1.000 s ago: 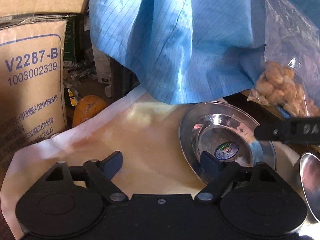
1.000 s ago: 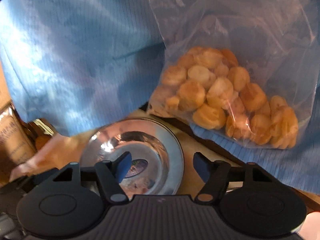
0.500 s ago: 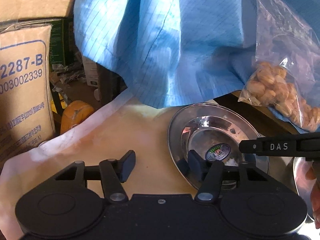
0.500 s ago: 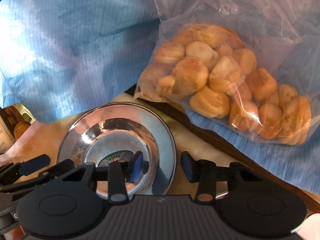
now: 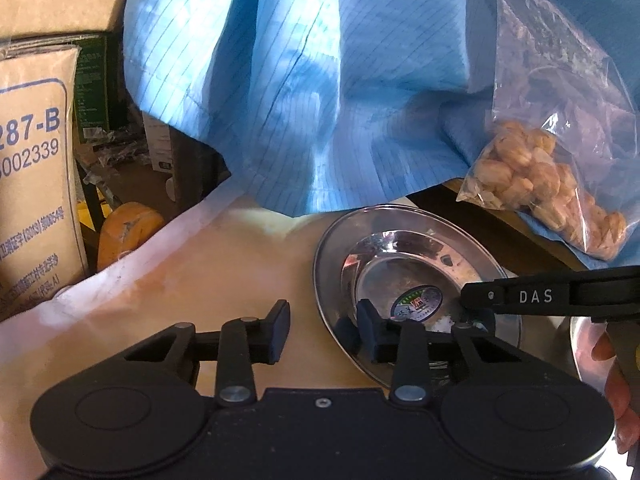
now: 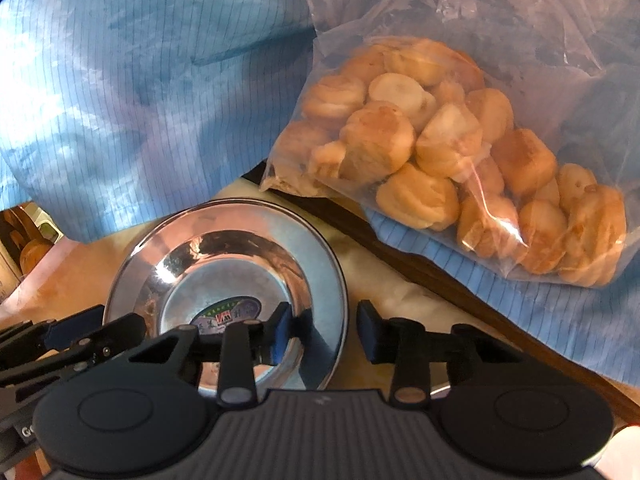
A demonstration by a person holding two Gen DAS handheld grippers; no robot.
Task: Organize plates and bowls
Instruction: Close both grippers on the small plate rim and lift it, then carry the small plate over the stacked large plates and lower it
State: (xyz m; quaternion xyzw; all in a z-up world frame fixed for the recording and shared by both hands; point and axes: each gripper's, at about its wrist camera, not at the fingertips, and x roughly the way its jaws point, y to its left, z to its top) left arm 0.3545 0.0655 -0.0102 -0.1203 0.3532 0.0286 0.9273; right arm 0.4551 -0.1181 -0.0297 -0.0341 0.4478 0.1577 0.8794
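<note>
Stainless steel plate (image 5: 404, 264) flat on the cloth-covered worktop (image 5: 200, 280), below the blue striped fabric (image 5: 320, 80) and left of the bag of pastries (image 6: 440, 152). Step in hand, judged: two-sided rim grasp before lifting. Left tool (image 5: 322, 330) closing, near-left rim between its jaws, pads not yet pressing. Right tool (image 6: 322, 330) closing, right rim between its jaws, likewise no contact visible. Second steel dish (image 5: 584, 344) at far right edge, only partly in view. Next move calls for closing fully onto the thin rim, both sides together, then a level lift; slippery metal, could skid. Versus a second ago: both tools' jaws much narrower, plate nearer in right wrist view, right tool lower over the plate.
</note>
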